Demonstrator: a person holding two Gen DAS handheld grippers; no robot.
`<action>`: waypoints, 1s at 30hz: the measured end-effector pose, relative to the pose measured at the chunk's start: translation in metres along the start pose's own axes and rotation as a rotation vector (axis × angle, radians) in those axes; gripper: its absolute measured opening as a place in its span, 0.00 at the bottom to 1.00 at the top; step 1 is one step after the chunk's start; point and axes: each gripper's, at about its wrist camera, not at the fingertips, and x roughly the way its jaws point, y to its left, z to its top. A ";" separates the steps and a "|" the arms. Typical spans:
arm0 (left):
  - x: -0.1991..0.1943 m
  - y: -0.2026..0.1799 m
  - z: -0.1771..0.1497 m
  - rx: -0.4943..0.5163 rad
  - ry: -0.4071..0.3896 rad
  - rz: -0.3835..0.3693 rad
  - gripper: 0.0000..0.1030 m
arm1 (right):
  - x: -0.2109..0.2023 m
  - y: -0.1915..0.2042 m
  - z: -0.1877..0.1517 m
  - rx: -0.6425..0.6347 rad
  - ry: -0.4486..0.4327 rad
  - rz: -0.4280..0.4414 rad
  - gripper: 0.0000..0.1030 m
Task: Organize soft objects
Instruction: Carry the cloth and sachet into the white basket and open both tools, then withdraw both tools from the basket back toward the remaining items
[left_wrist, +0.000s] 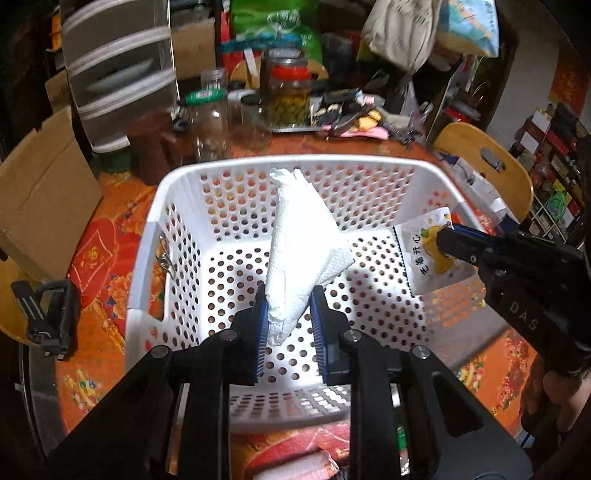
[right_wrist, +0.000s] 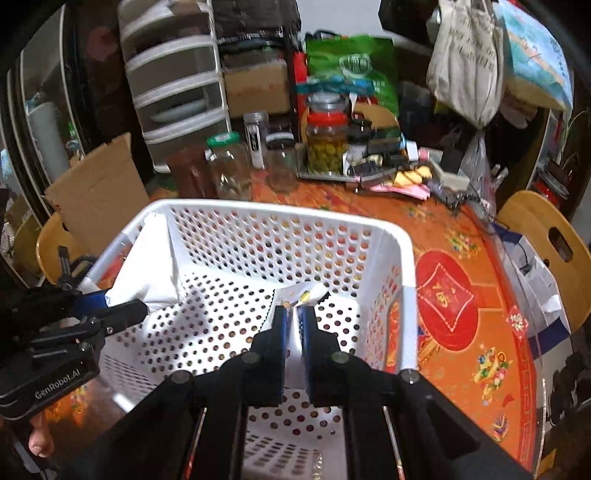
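A white perforated basket (left_wrist: 258, 162) stands on the orange floral table. My left gripper (left_wrist: 287, 299) is over the basket's inside and shut on a folded white paper towel (left_wrist: 299, 240), which stands up between the fingers. My right gripper (right_wrist: 293, 314) is shut on a small white tissue packet with a yellow cartoon print (left_wrist: 428, 247), held inside the basket near its right wall. In the right wrist view the basket (right_wrist: 408, 266) fills the middle, the packet (right_wrist: 303, 293) shows just beyond the fingers, and the left gripper (right_wrist: 122, 308) holds the towel (right_wrist: 147, 266) at the left wall.
Glass jars (left_wrist: 218, 129), a pickle jar (right_wrist: 327, 144), a tray of small items (left_wrist: 351, 118) and a drawer unit (right_wrist: 177, 85) crowd the table's far side. A cardboard box (left_wrist: 48, 192) and a black clip (left_wrist: 48, 317) lie left. Wooden chairs (right_wrist: 546, 251) stand right.
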 end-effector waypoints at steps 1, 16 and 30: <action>0.007 0.002 0.001 -0.005 0.011 0.002 0.19 | 0.005 0.000 0.000 -0.002 0.010 -0.002 0.07; 0.049 0.007 -0.001 0.003 0.073 0.035 0.19 | 0.042 0.008 0.000 -0.041 0.094 0.013 0.07; 0.022 0.005 -0.007 0.016 -0.015 0.041 0.58 | 0.006 0.002 0.000 -0.011 -0.041 0.063 0.54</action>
